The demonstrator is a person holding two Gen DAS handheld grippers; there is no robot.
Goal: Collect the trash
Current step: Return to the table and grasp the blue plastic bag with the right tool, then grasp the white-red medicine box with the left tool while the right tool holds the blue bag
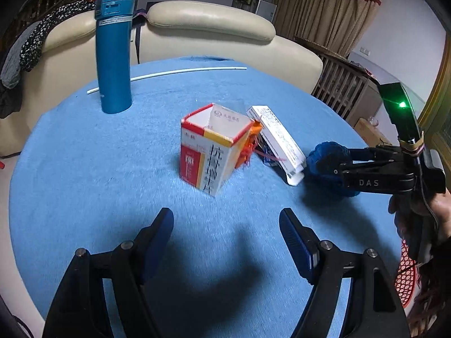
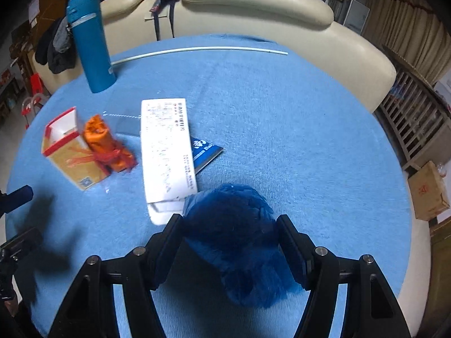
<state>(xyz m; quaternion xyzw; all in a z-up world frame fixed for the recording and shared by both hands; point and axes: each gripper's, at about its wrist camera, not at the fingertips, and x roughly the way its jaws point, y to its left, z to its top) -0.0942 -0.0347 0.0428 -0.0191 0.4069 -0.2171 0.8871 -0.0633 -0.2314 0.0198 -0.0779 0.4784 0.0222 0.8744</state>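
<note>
The right gripper is seen closed on a blue fuzzy ball, which fills the gap between its pads and hangs just above the blue tablecloth; whether the ball touches the cloth cannot be told. Directly beyond that ball, and touching or nearly touching it, lies the white flat box, its long axis running away from the right gripper, roughly in line with the fingers. A dark blue packet is partly covered by the far right edge of that box. To the left of the box, an orange wrapped bundle leans against an open red-and-white carton, which stands upright with its mouth upward. The left gripper is held with jaws wide and nothing between them, and the carton lies straight ahead of it, near but apart. The carton is judged the likely receptacle; the left gripper is the nearer to it, while the loaded right gripper must cross leftward over the white box to reach its mouth. Farther back stands a teal flask, well apart from the litter, and a thin white rod lies crosswise near the far table edge, before a cream sofa
</note>
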